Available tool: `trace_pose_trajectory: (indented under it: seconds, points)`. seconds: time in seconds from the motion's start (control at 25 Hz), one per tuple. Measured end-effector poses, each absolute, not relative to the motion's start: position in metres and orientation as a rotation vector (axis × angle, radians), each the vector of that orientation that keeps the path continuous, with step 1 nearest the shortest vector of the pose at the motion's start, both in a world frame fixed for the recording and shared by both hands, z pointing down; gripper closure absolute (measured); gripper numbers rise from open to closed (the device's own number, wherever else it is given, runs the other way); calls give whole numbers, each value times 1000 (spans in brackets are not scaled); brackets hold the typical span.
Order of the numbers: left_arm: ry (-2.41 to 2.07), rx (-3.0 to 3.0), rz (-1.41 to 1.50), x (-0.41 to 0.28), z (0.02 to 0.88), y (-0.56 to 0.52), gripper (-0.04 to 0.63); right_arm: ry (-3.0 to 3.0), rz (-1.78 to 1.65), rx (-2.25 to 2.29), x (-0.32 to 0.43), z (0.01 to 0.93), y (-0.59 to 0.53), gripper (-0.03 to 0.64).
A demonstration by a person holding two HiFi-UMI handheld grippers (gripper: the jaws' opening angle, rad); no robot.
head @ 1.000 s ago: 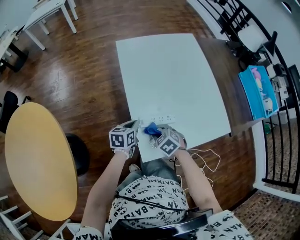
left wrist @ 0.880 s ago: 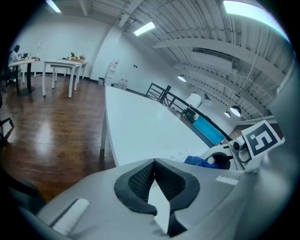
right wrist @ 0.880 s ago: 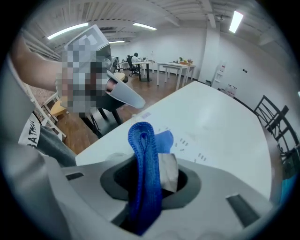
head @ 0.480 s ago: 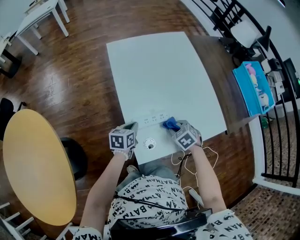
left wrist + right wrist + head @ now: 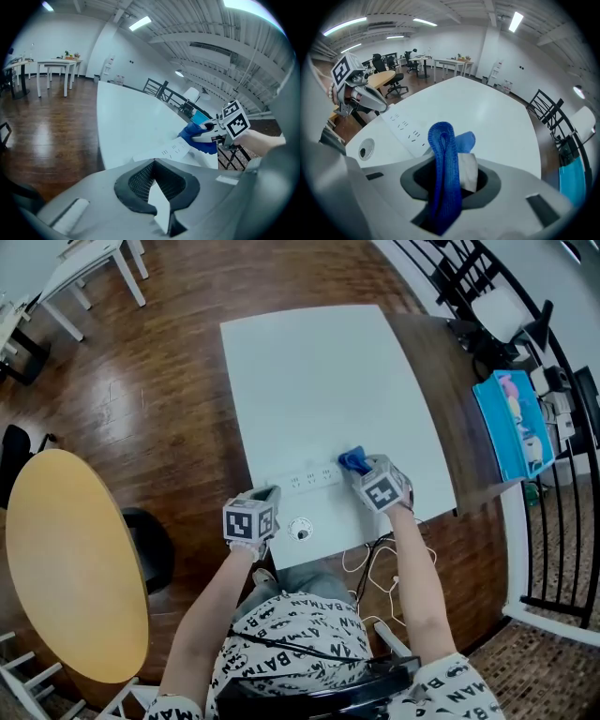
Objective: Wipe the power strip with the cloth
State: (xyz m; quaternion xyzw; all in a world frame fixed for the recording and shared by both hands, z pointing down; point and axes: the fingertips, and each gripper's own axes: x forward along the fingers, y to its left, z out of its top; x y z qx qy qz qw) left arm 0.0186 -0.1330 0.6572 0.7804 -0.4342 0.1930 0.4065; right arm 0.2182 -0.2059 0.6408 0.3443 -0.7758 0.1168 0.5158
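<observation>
A white power strip (image 5: 307,479) lies across the near part of the white table (image 5: 319,381). My right gripper (image 5: 362,469) is shut on a folded blue cloth (image 5: 352,461), which sits at the strip's right end. In the right gripper view the cloth (image 5: 444,159) stands up between the jaws, with the power strip (image 5: 407,130) stretching away to the left. My left gripper (image 5: 266,494) is at the strip's left end, jaws shut with nothing seen between them. The left gripper view shows the power strip (image 5: 164,152) just beyond its tip and the cloth (image 5: 197,138) at the far end.
A round cable hole (image 5: 300,529) is in the tabletop near the front edge. White cables (image 5: 380,557) hang off that edge. A brown table (image 5: 459,399) with a blue box (image 5: 514,423) adjoins on the right, a black railing behind it. A yellow round table (image 5: 70,559) stands left.
My right gripper has carried the blue cloth rightward along the power strip, from near its left end to its right end. The left gripper has stayed at the left end.
</observation>
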Motion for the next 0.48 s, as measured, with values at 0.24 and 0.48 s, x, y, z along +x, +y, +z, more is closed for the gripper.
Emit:
trace_pose_trajectory:
  seconds: [0.24, 0.48]
  points:
    - [-1109, 1971, 486, 16, 655, -131, 595, -1864, 294, 771, 203, 649, -194, 488]
    - [-1122, 1962, 469, 15, 653, -133, 595, -1866, 304, 725, 214, 649, -164, 488]
